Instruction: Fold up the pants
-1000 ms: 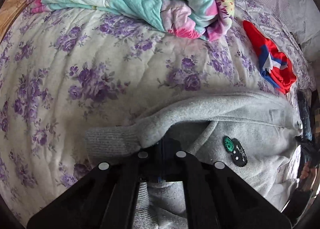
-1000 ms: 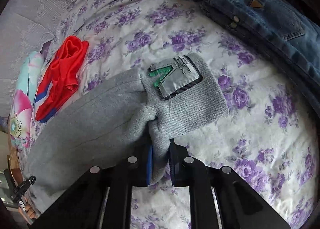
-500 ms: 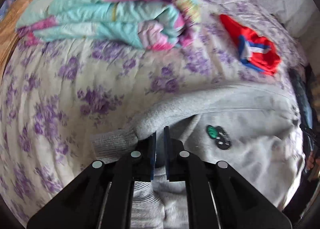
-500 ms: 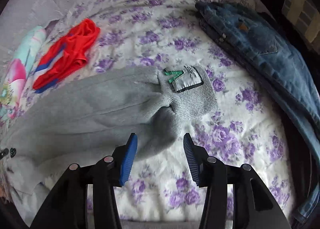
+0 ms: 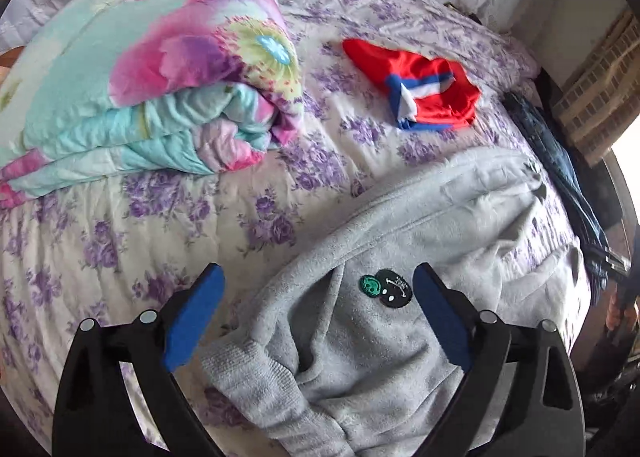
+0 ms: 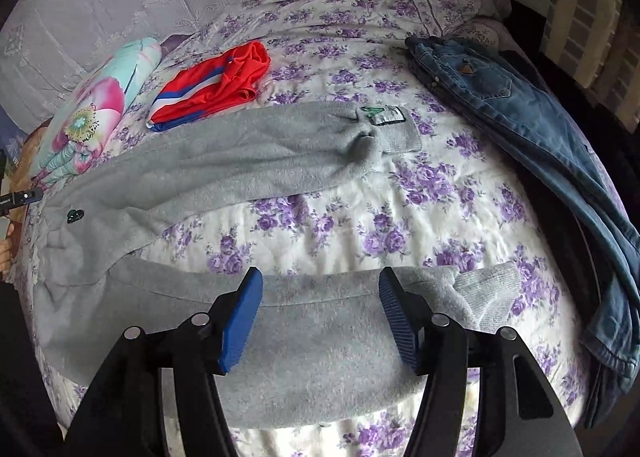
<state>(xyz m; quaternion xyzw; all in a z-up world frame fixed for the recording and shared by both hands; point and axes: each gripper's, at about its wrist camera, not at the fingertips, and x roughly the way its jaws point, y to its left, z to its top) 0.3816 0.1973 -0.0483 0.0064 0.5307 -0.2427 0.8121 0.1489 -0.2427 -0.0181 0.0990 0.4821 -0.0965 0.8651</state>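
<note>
Grey sweatpants lie spread on the flowered bed, both legs stretched out with a gap of bedspread between them. The far leg ends in a ribbed cuff with a green label. The near leg lies under my right gripper, which is open and empty above it. In the left wrist view the waist end of the pants with a green and black patch lies between the fingers of my left gripper, which is open and holds nothing.
A folded floral quilt lies at the far left. A red, white and blue garment lies beyond the pants. Blue jeans lie along the right side of the bed. Pillows sit at the head.
Both grippers have opened and let go of the grey pants. Both have pulled back and up, so more of the bed shows. The pants now lie flat with both legs visible.
</note>
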